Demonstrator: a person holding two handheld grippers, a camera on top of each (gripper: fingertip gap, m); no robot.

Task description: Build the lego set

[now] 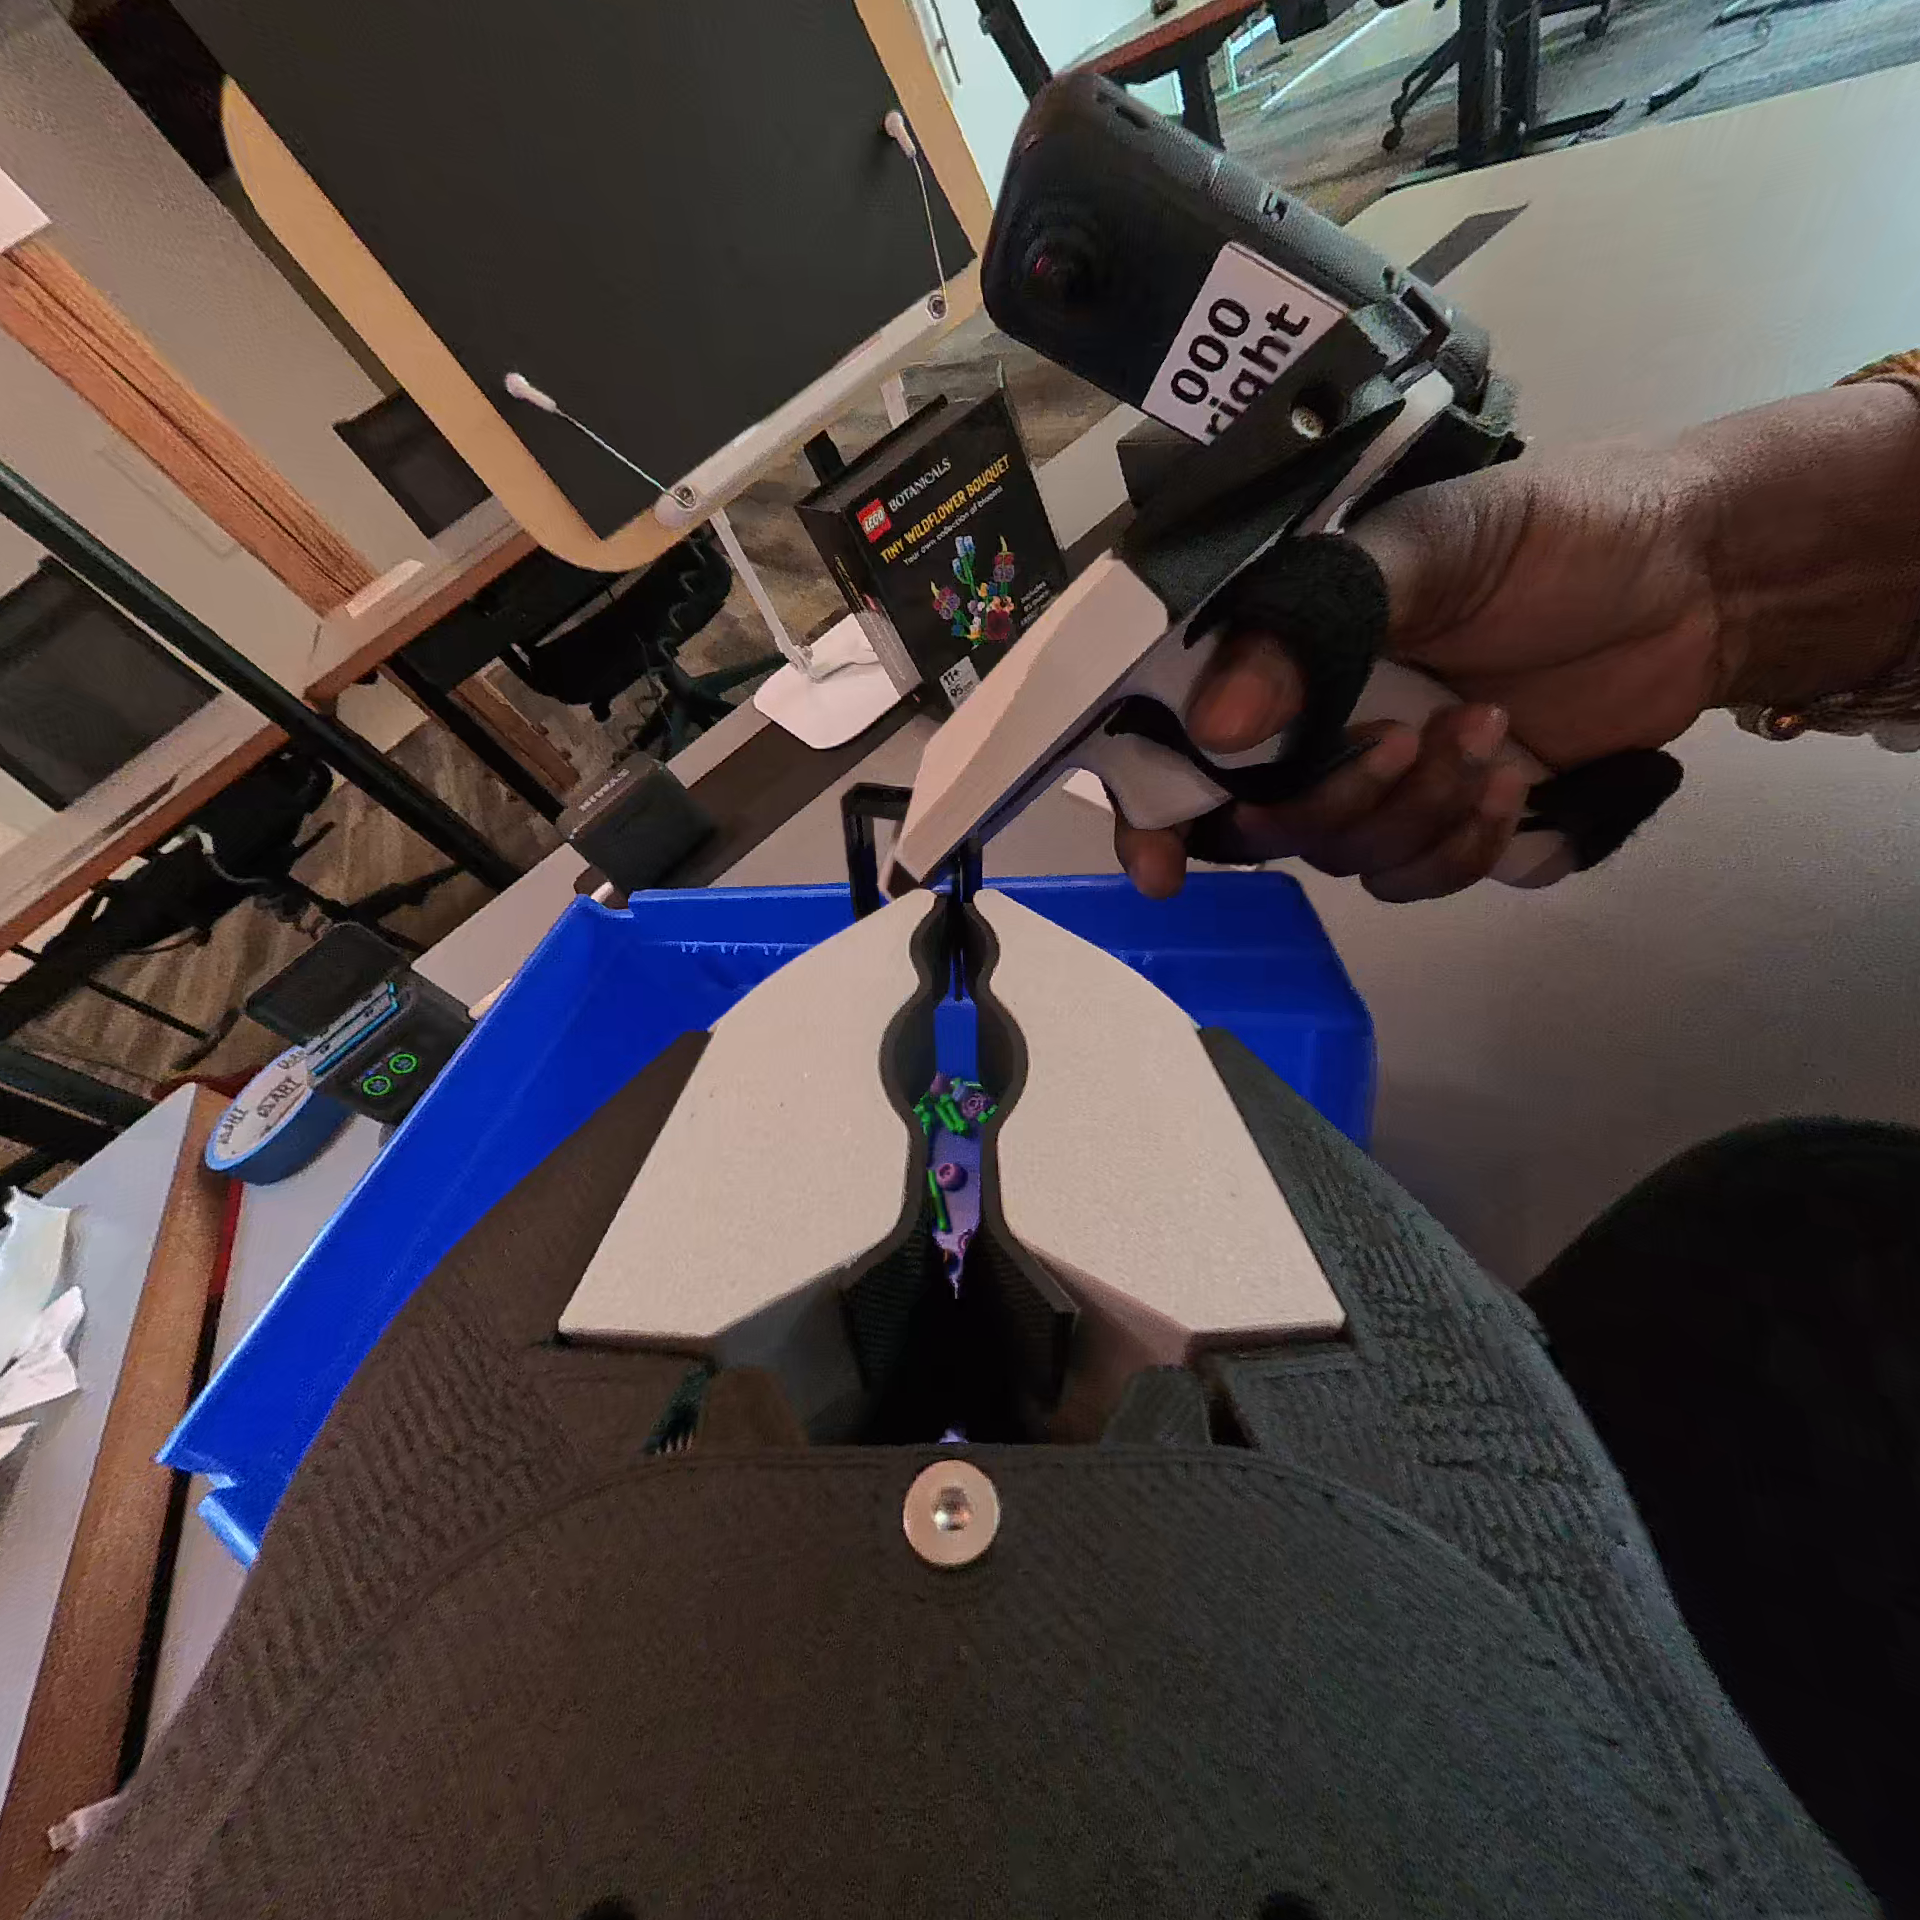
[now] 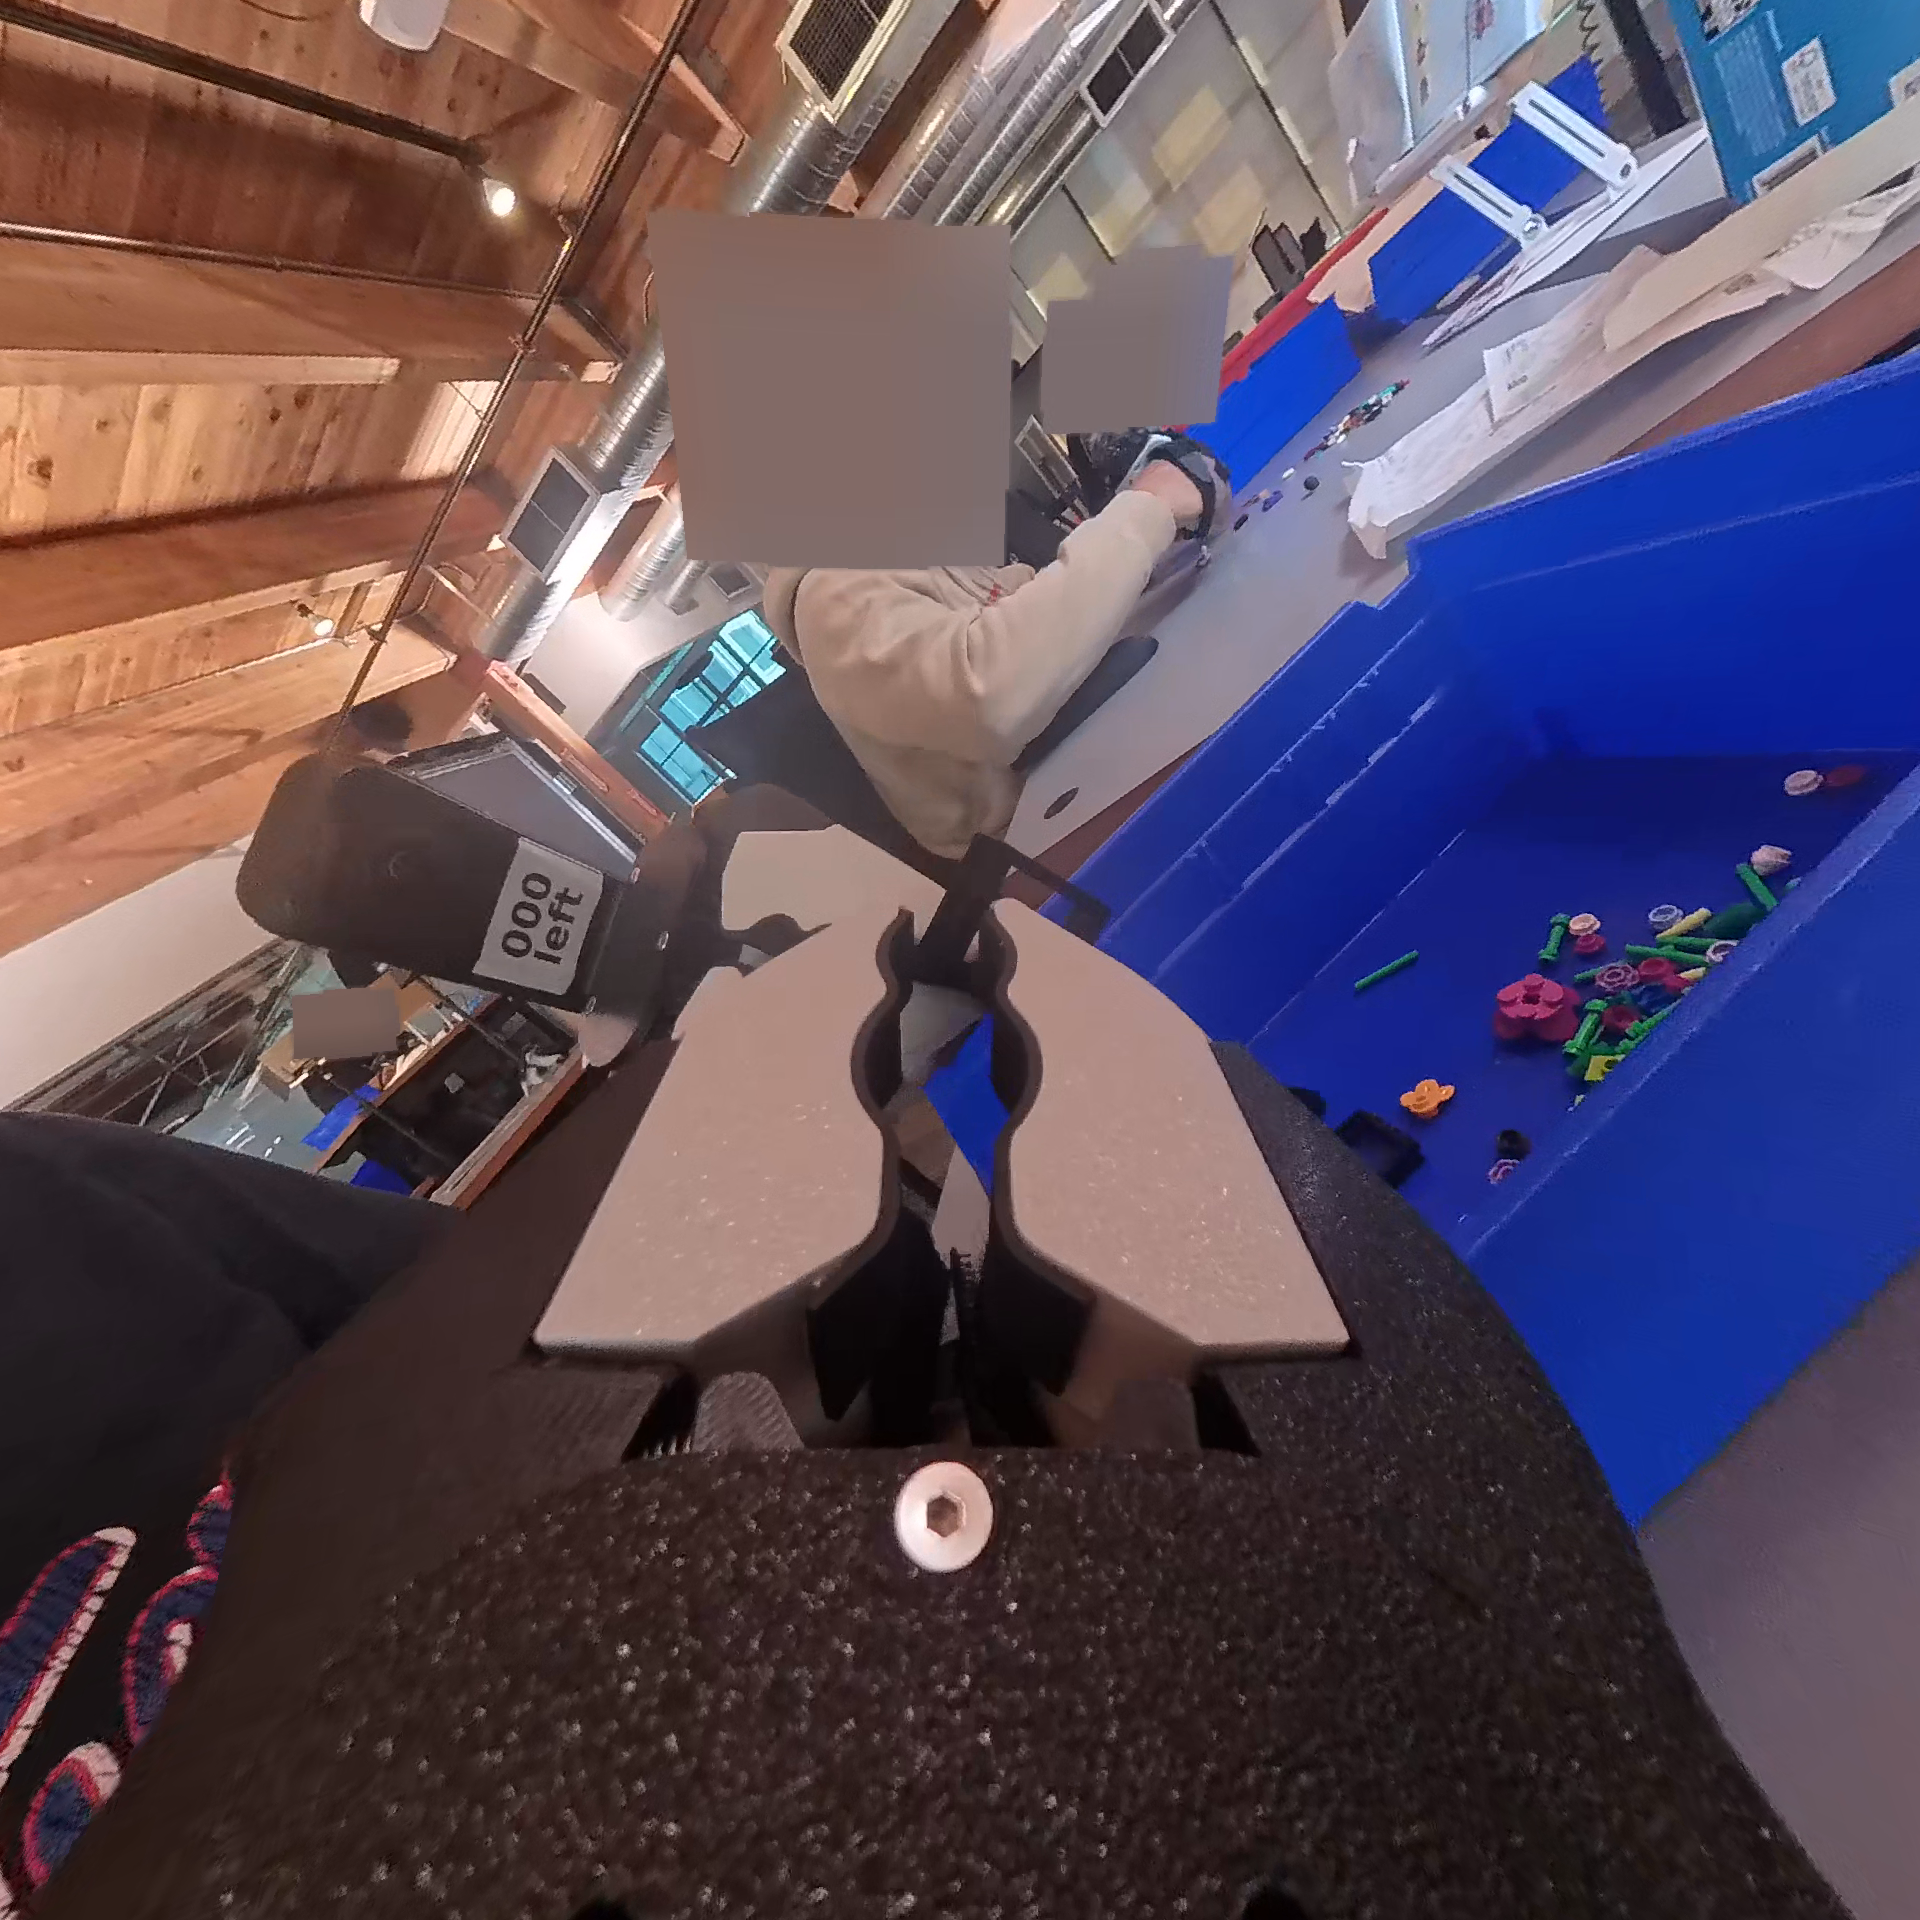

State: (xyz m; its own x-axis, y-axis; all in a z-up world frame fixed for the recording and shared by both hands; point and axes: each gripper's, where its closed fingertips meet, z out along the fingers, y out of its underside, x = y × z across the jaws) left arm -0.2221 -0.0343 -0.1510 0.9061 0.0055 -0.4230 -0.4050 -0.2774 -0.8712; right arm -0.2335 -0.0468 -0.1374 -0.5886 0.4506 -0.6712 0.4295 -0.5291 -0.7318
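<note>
The left gripper [image 1: 958, 914] sits nearest the lens, its fingers pressed together on a thin black lego piece [image 1: 961, 940] that stands up past the tips. To its right the right gripper [image 2: 948, 940] meets it tip to tip from the other side, pinching the same black part, whose long axis runs along both pairs of fingers. Both hang over the blue bin [image 2: 1351, 831], where the loose lego pieces [image 2: 1621, 987] lie further right, nearer the right gripper.
</note>
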